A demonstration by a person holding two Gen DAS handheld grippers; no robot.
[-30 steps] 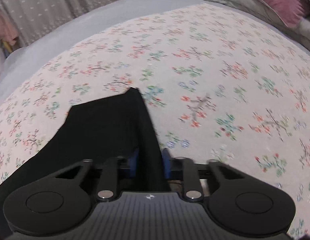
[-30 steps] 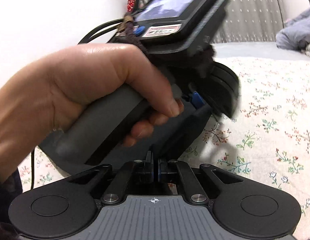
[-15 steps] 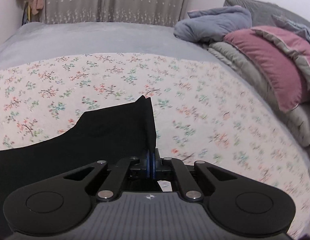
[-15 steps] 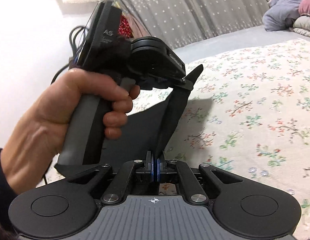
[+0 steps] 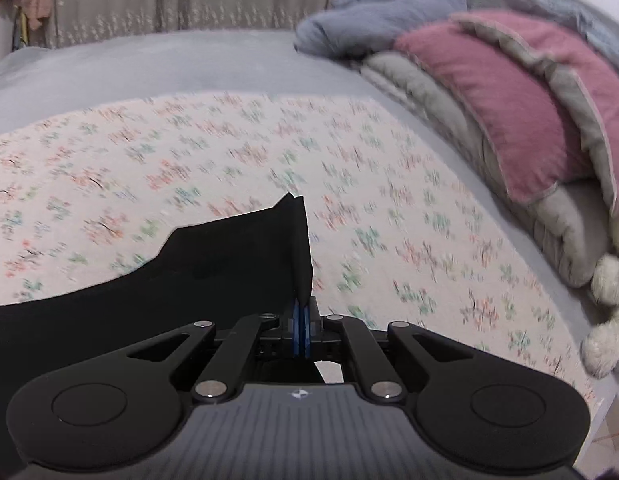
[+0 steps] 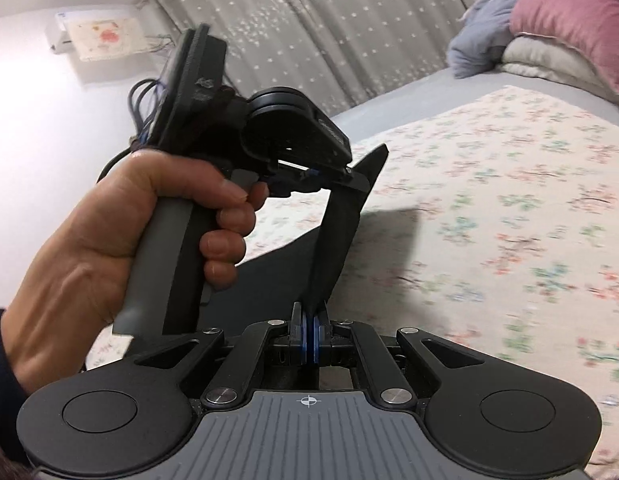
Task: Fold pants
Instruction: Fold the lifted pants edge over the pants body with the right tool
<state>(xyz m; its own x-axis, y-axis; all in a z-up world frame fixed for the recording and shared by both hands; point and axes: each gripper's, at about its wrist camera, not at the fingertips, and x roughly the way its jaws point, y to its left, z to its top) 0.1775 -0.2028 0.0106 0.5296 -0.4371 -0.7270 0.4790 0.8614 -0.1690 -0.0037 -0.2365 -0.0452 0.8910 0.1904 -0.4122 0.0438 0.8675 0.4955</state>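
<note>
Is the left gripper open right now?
No, the left gripper is shut, its blue pads pinching the edge of the black pants.

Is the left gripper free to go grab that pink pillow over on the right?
Probably not as things stand. The left gripper is shut on the black pants, so it would have to let go first. Otherwise only floral bedspread lies between it and the pink pillow.

A grey bed is carrying a floral blanket across its middle, black pants trailing over it, pillows piling along the bed's right edge.
</note>
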